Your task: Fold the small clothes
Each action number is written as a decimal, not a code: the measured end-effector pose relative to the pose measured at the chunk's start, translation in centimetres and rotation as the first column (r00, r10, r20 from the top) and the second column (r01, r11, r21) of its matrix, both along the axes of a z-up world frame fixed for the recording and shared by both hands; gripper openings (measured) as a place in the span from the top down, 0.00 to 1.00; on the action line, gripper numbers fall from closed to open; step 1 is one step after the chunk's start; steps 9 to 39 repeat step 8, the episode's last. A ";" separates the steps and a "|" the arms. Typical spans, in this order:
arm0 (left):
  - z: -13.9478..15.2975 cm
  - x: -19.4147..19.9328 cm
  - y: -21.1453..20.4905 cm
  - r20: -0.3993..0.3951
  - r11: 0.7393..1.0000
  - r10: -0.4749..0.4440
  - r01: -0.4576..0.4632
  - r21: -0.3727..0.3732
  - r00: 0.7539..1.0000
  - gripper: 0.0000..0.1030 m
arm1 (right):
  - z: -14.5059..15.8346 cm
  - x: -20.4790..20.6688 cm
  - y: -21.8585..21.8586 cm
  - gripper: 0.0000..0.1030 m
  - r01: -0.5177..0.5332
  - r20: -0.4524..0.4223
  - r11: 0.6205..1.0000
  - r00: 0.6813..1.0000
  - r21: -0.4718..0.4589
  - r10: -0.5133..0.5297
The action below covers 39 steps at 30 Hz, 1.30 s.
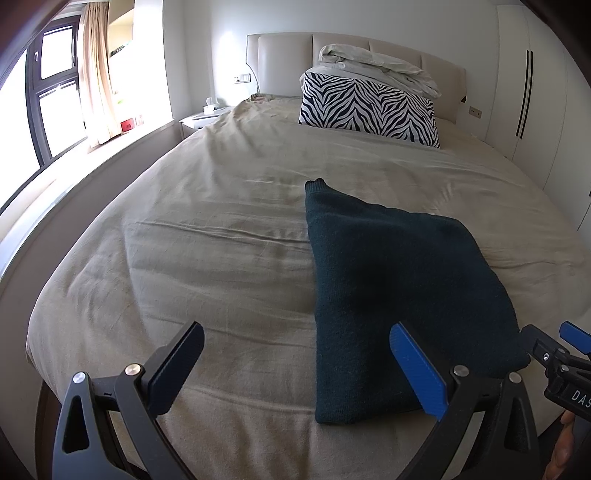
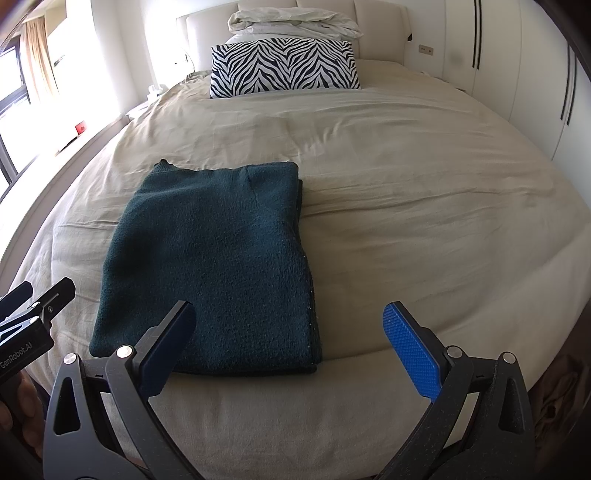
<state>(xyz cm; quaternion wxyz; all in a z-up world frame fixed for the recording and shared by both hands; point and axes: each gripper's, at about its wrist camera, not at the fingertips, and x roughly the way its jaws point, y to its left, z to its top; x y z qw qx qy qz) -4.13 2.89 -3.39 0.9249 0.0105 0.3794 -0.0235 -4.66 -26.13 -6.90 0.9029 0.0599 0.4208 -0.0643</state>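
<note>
Knitwear first: a dark teal knitted sweater (image 2: 210, 266), folded into a thick rectangle, lies flat on the beige-sheeted bed (image 2: 406, 206) near its foot edge. Both claws hover above that edge, released and gripping nothing. The left claw (image 1: 295, 369) has its blue-padded finger over the sweater's near corner; the right claw (image 2: 288, 343) straddles the garment's right edge. A zebra-striped pillow (image 2: 282, 68) leans against the padded cream headboard (image 1: 280, 59), with crumpled white bedding (image 2: 291, 24) on top.

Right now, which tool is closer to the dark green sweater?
It's close, maybe the left. The left tool hangs open over the sweater's near left corner. The right tool hangs open at its near right corner. Neither holds it.
</note>
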 end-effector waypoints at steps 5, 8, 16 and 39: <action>0.3 0.2 0.3 0.008 1.000 -0.003 0.003 0.012 1.000 0.00 | 0.0 0.0 0.1 0.00 0.000 0.000 1.000 1.000 0.001 0.000; 0.4 0.3 0.4 0.010 1.000 -0.002 0.002 0.019 1.000 0.00 | -0.1 0.1 -0.2 0.00 0.001 -0.002 1.000 1.000 0.006 -0.001; 0.4 0.3 0.4 0.010 1.000 -0.002 0.002 0.019 1.000 0.00 | -0.1 0.1 -0.2 0.00 0.001 -0.002 1.000 1.000 0.006 -0.001; 0.4 0.3 0.4 0.010 1.000 -0.002 0.002 0.019 1.000 0.00 | -0.1 0.1 -0.2 0.00 0.001 -0.002 1.000 1.000 0.006 -0.001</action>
